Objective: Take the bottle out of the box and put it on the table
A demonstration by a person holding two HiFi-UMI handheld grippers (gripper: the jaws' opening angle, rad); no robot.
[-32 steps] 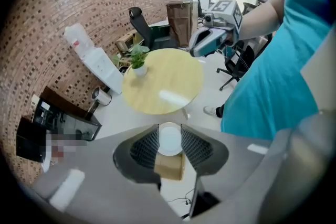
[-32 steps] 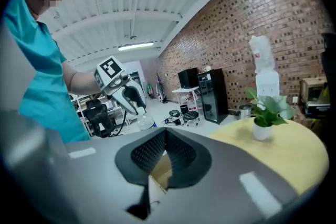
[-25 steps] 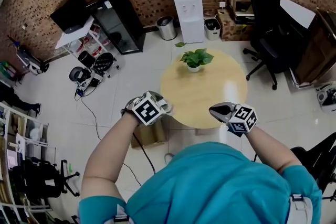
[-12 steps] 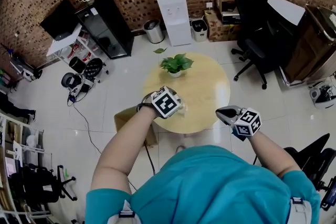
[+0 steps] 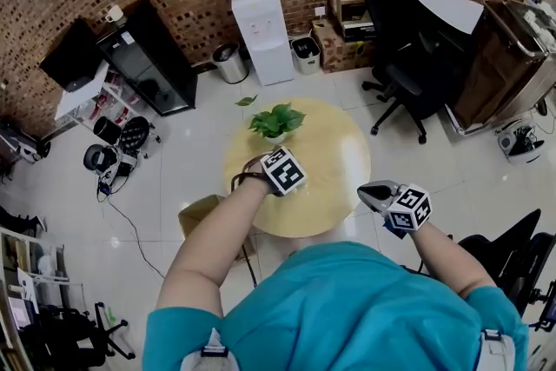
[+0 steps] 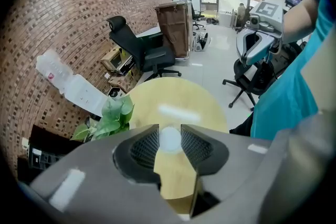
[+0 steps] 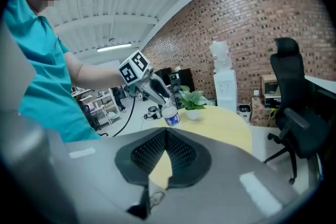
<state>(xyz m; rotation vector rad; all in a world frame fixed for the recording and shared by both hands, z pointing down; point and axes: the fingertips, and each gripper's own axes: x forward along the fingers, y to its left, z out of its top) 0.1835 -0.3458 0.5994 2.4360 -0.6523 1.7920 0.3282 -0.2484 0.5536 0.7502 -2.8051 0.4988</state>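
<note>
In the left gripper view the white cap of the bottle (image 6: 169, 136) sits between the ribbed pads of my left gripper (image 6: 169, 146), which is shut on it. The right gripper view shows the clear bottle (image 7: 170, 115) with its blue label hanging upright under the left gripper (image 7: 156, 93), just above the near-left part of the round yellow table (image 7: 226, 128). From the head view the left gripper (image 5: 271, 173) is over the table's left side (image 5: 334, 187) and hides the bottle. My right gripper (image 7: 167, 136) is shut and empty, off the table's right edge (image 5: 375, 192).
A brown cardboard box (image 5: 202, 217) stands on the floor to the left of the table. A potted green plant (image 5: 276, 122) sits at the table's far-left edge. Beyond are a water dispenser (image 5: 256, 30), a black office chair (image 5: 401, 56) and cabinets.
My left gripper has swung right, from beside the box at the table's left edge to over the tabletop. The right gripper has stayed near the table's right edge.
</note>
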